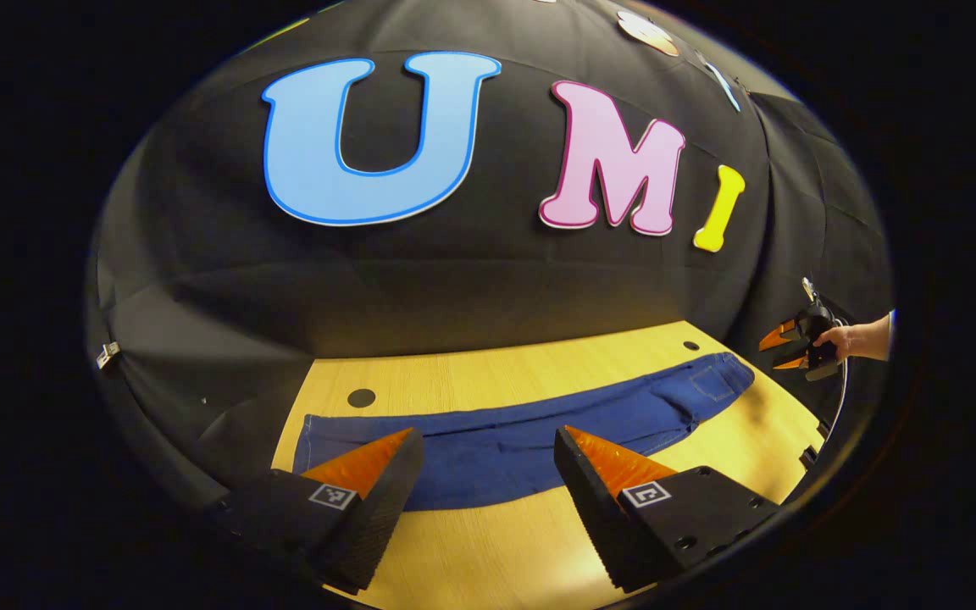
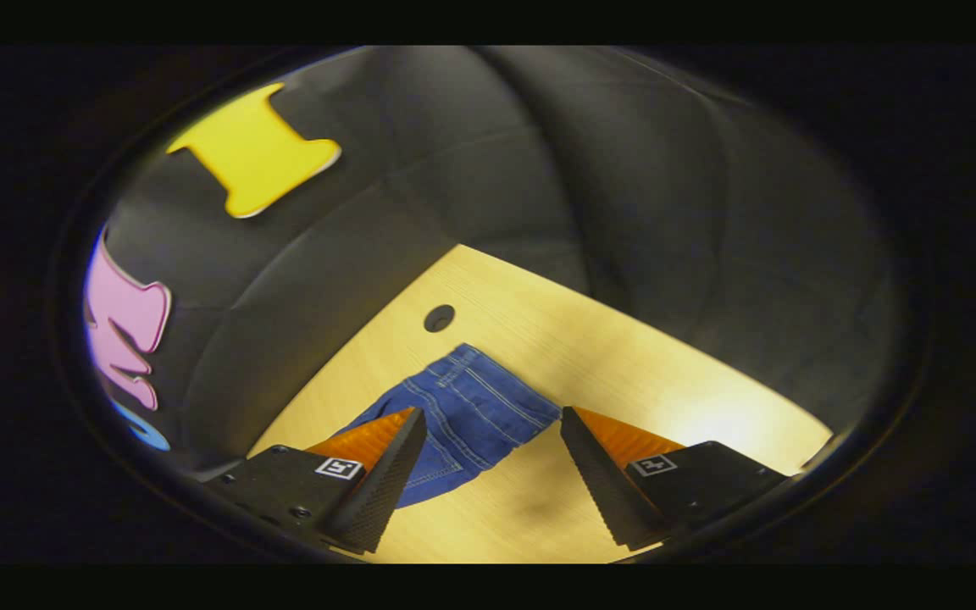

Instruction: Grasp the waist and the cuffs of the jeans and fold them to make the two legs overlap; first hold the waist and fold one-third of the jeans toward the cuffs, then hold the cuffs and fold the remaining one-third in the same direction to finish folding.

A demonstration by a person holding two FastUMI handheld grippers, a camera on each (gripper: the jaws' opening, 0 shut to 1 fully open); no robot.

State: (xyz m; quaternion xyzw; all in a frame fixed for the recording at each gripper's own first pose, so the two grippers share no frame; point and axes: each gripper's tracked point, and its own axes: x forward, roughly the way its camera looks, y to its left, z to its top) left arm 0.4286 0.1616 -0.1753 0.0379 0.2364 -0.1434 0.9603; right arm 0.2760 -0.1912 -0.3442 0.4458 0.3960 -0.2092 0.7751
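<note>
One pair of blue jeans [image 1: 530, 432] lies stretched flat along the far edge of a wooden table [image 1: 496, 542], the waist end toward the right edge. Two round holes [image 1: 361, 397] mark the far corners of the tabletop. The left gripper [image 1: 488, 462] hovers wide open, holding nothing; the right gripper [image 2: 492, 462], held in a hand [image 1: 840, 341], is likewise spread and empty above the waist [image 2: 471, 407].
</note>
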